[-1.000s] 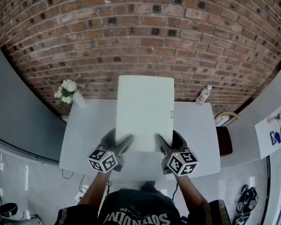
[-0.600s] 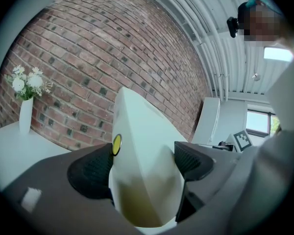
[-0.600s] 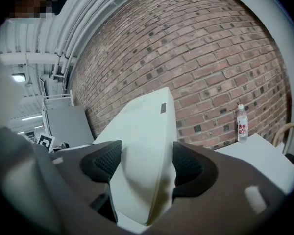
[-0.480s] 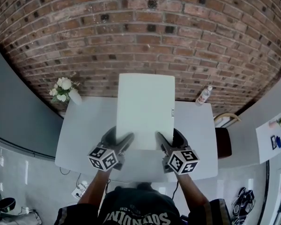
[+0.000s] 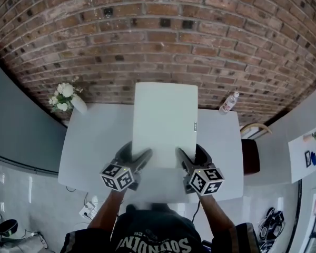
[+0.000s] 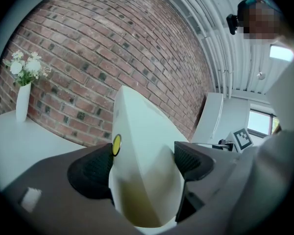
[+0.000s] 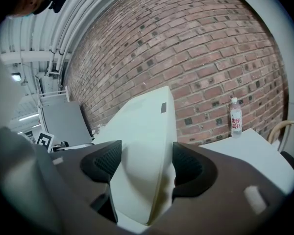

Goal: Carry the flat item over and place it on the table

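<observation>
the panel (image 5: 164, 123) looks like smooth, matt, cream-white plastic or foam board. the fingers (image 6: 90, 169) have black, finely dimpled, rubbery pads set in smooth matt dark grey plastic. the worktop (image 5: 95, 146) is plain white and smooth, with a dull sheen. the wall (image 5: 158, 36) is rough red-brown brick with pale mortar. the bottle (image 5: 228, 104) is clear plastic, the vase (image 6: 22, 102) smooth and white, the floor (image 5: 21, 188) glossy.

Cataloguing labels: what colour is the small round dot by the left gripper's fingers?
Yellow dot; left gripper view.
</observation>
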`<state>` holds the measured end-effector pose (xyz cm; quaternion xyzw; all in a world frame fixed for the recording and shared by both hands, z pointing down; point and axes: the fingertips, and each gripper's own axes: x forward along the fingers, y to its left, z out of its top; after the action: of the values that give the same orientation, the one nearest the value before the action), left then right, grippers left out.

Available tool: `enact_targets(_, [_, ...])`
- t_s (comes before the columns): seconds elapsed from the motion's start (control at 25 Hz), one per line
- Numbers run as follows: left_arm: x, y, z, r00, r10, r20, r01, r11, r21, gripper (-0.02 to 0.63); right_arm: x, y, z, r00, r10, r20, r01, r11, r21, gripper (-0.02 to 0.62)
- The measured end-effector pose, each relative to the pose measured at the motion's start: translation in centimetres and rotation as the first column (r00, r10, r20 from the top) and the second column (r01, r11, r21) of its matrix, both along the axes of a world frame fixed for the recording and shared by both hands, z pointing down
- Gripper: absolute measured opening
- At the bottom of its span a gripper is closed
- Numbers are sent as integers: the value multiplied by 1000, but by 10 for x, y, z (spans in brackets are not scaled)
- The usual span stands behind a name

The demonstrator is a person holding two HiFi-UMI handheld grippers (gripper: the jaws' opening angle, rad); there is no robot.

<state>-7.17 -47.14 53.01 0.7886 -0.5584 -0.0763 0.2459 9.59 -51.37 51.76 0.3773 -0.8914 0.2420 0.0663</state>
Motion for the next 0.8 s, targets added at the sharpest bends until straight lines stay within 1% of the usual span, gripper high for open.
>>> enact_targets(0.32, [18, -2, 34, 1000, 20, -10, -21, 998, -66, 402, 18, -1, 33, 999, 8, -33, -9, 999, -48, 316])
enact_targets(0.52, [32, -1, 57, 999, 36, -12, -37, 993, -109, 402, 32, 2, 56, 999, 20, -42, -24, 996, -91, 314])
enact_targets(0.8, [51, 2, 85, 998, 56, -25, -60, 986, -154, 400, 50, 7, 83, 998, 28, -55, -34, 992, -124, 313])
